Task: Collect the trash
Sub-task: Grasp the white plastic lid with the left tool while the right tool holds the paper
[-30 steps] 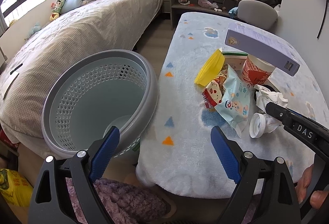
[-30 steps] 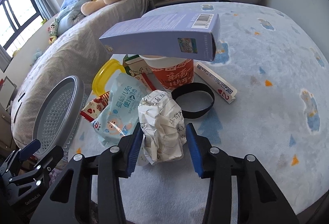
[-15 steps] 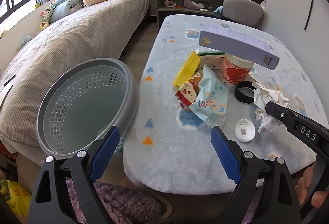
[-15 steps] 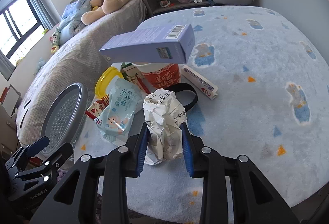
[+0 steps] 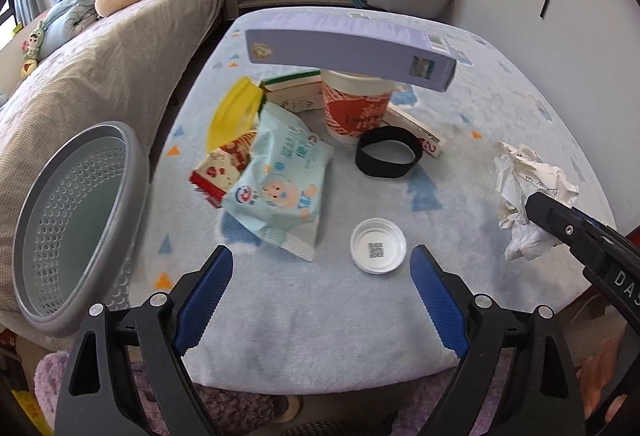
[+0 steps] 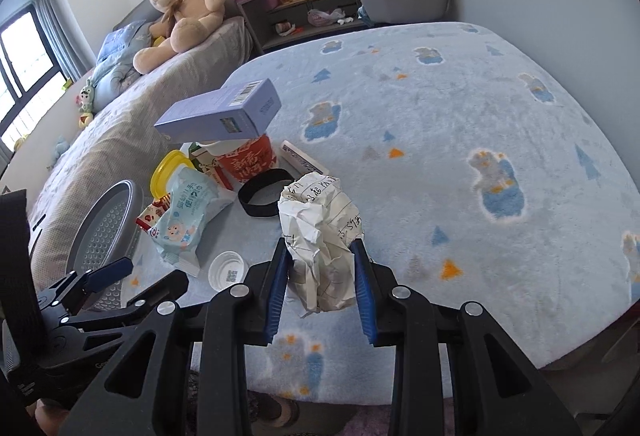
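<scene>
pinching the crumpled paper (image 6: 320, 248) upright, right gripper (image 6: 320, 276) clenched; left gripper (image 5: 320, 300) spread wide.

Left gripper (image 5: 321, 292) jaws wide apart, nothing between them, hovering over near edge of the blanket-covered table (image 5: 500, 107). White lid (image 5: 378, 251) lies just ahead between the blue pads (image 5: 204, 294), closer to the right one. Wipes pack (image 5: 282, 187) ahead-left, overlapping a red snack wrapper (image 5: 218, 171); yellow lid (image 5: 234, 111) beyond those. Black band (image 5: 389, 157) straight ahead, red paper cup (image 5: 356, 107) behind it with purple box (image 5: 348, 49) lying across its top. Grey perforated basket (image 5: 76, 220) far left, off the table edge. Right gripper (image 5: 560, 224) enters from the right, clamping crumpled paper (image 5: 524, 187) above the table
</scene>
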